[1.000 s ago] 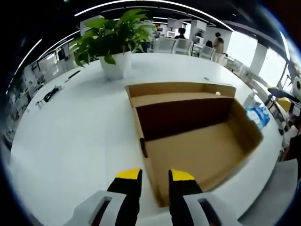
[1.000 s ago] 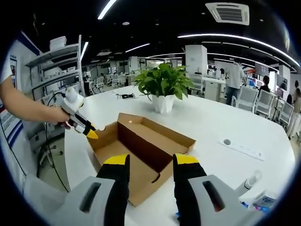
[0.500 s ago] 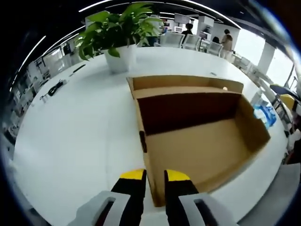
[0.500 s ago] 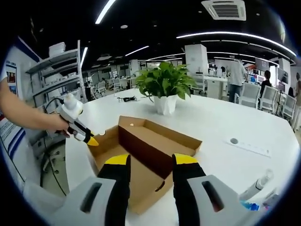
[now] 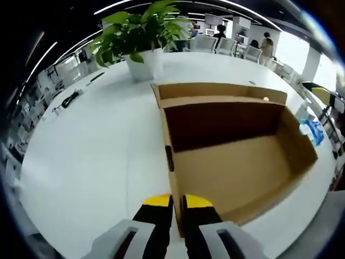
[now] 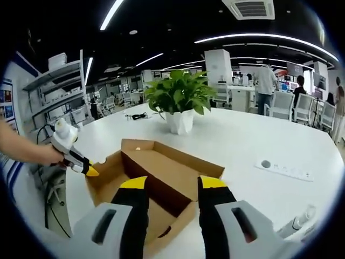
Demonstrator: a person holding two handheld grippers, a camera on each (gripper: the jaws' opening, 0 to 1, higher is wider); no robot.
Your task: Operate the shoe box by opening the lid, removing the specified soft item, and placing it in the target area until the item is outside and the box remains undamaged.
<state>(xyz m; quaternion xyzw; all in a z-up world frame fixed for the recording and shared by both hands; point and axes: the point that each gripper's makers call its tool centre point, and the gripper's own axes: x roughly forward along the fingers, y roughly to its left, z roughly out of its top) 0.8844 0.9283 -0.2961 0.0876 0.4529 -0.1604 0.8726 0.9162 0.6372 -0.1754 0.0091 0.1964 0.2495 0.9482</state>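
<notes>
Jaws of my left gripper (image 5: 172, 200) nearly closed, pinching the near corner wall of the shoe box (image 5: 237, 156). Box open on the white table (image 5: 91, 140), brown interior bare; I cannot find the soft item. My right gripper (image 6: 167, 183) hangs above the box's other end, jaws spread, gripping nothing. Beyond the box, a potted plant (image 6: 178, 100); farther off, chairs and people.

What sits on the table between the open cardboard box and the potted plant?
Nothing: in the left gripper view, bare white table separates the box from the potted plant.
</notes>
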